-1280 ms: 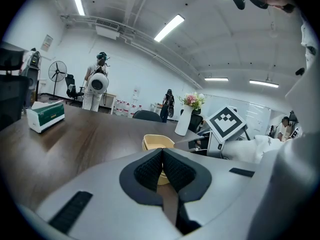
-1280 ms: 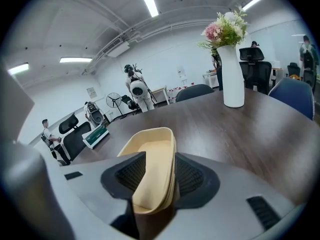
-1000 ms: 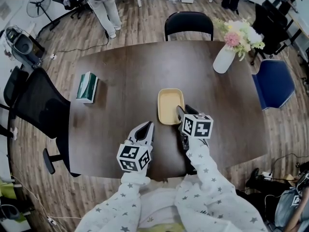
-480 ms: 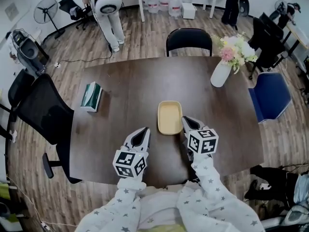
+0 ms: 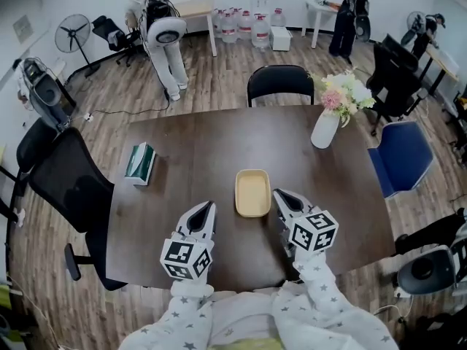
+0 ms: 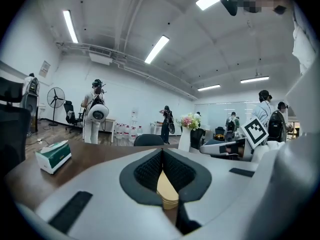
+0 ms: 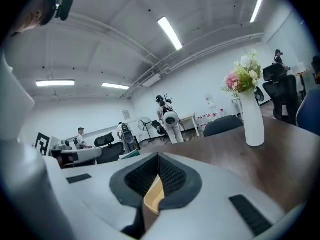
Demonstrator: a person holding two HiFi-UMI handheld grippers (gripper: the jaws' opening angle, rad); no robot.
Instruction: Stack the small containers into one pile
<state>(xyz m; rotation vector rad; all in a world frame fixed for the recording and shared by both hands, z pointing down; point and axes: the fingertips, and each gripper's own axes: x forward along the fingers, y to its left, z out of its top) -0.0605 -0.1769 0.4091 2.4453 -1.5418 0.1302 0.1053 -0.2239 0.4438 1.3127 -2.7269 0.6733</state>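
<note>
Lifted back from the yellow containers (image 5: pixel 252 193) on the table (image 5: pixel 190 144), my right hand-held gripper (image 5: pixel 279 195) has just closed empty and the left hand-held gripper (image 5: pixel 207 207) is closed too; only the left gripper view shows their stacked rims.

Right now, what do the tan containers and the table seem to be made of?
The containers look like matte plastic: even beige colour, thin rounded rims. The table looks like dark wood or wood-grain laminate: faint streaks, low sheen.
</note>
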